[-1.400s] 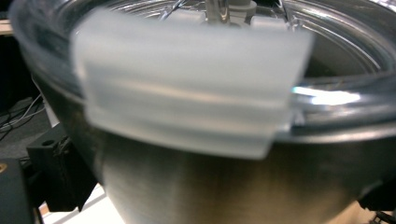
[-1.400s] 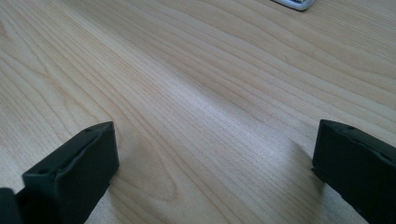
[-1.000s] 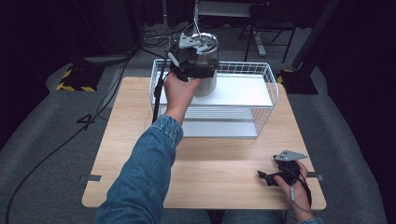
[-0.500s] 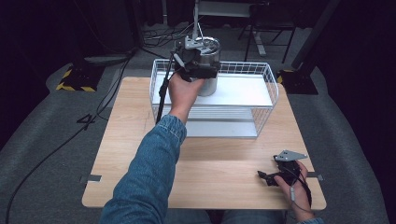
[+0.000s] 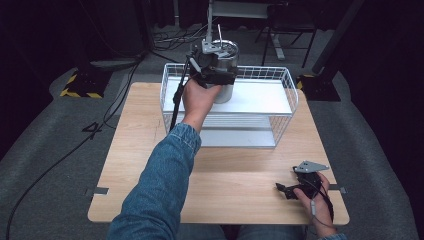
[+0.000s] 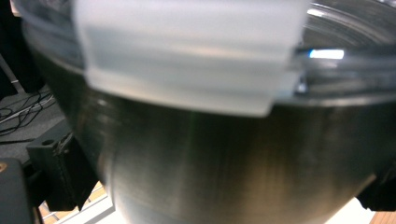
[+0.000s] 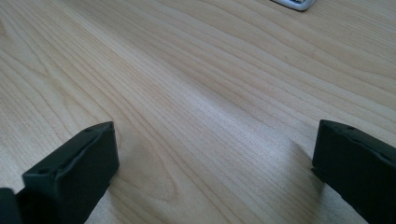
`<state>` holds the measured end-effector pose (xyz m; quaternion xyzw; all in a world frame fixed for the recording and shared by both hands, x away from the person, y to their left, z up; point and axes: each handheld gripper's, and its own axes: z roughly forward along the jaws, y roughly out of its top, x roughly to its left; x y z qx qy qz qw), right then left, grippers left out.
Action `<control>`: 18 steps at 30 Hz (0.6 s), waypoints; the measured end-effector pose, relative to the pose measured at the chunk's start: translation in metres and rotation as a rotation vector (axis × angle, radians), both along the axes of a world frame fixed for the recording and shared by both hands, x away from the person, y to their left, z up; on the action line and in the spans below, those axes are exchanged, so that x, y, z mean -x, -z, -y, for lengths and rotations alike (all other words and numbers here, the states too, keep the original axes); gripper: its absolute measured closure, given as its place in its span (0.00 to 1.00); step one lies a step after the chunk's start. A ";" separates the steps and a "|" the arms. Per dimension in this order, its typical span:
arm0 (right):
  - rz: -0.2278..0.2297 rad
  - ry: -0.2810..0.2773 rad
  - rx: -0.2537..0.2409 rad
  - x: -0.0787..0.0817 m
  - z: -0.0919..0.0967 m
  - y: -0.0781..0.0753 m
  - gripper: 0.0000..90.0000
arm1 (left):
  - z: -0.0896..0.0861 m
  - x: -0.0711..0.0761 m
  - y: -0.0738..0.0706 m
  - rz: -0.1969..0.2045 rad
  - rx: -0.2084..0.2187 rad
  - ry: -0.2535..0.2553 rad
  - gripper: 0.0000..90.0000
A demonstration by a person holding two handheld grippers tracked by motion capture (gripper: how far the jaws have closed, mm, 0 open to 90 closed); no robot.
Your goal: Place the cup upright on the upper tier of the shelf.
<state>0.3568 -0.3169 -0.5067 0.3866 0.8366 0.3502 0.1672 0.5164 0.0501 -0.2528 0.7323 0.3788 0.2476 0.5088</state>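
High view: our left gripper (image 5: 216, 67) is up at the back of the wire rack (image 5: 285, 80), against the steel pot (image 5: 225, 75), which sits on or just above the rack's white top shelf (image 5: 260, 97). We can't tell contact with the shelf from here. The arm reaches far forward, so the grip comes in from the near side of the pot, up by the rim; that reads as a rim hold, good for lifting a smooth round wall that the jaws can't span. The right gripper (image 5: 292, 189) rests low on the table (image 5: 150, 150) at the near right corner, well apart from the rack. We judge it's parked to stay out of the way.

Left gripper view: the pot (image 6: 224, 163) takes up the frame, very close, with a pale translucent lid clip (image 6: 187, 60) at the rim just above the steel wall. One jaw shows at lower left, beside the wall. We take the gripper to be clamped on the pot, going by how close the wall is, though the contact point itself is hidden.

Right gripper view: the gripper (image 7: 212, 158) has its jaws spread wide, with bare wood (image 7: 201, 84) between them. Nothing is held, and the jaw tips lie on or just over the tabletop.
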 end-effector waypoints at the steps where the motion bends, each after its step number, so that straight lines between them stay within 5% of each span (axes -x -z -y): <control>1: 0.000 0.002 -0.001 0.000 0.000 0.000 0.01 | 0.000 0.000 0.001 0.004 0.005 -0.002 0.04; 18: -0.002 -0.002 0.002 0.000 0.000 0.000 0.01 | -0.006 0.005 0.001 0.025 0.044 0.010 0.00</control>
